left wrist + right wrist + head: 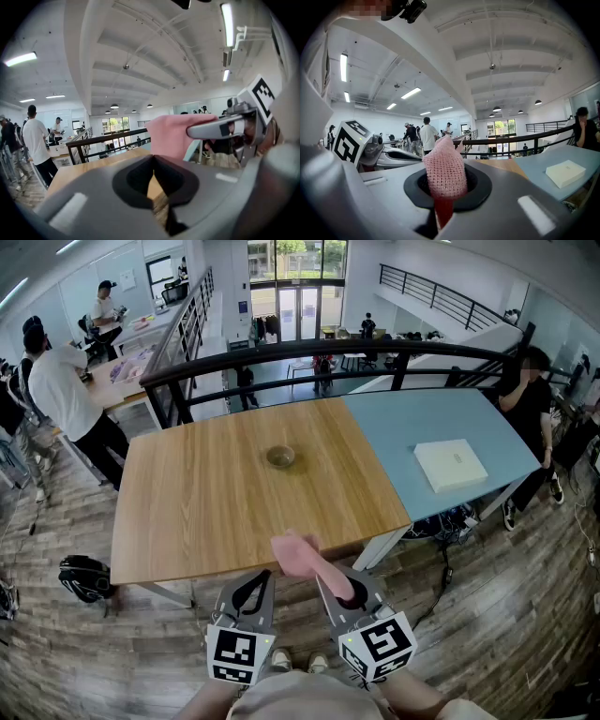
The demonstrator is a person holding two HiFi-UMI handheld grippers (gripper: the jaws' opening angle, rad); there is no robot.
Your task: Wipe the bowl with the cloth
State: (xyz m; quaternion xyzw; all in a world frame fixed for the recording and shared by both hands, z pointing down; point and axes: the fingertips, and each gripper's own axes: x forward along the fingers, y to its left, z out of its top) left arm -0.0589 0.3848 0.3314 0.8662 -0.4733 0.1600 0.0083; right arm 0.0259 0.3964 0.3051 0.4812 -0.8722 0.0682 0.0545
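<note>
Starting on our left: the left tool (251,592) has its jaws pressed together with nothing between them, and it hangs just short of the near edge of the desk (187,512). The bowl (280,457) sits out on the wooden part of the desk, well ahead of both tools and roughly between their lines. It's small and shallow, so we'd guess it's light and will skate on that smooth wood once we rub it. We can't tell what it's made of. Best bet is pinching the rim on the left tool's side to pin it while wiping.

Next over, the right tool (352,594) is clamped on the pink cloth (305,559). The cloth is an open knit, soft and floppy, gripped by its lower part with a loose wad poking out past the jaw tips towards the left tool. That wad is what should go into the bowl. Off to the right tool's far right, a flat white box (450,465) lies on the blue part of the desk, out of the way.
</note>
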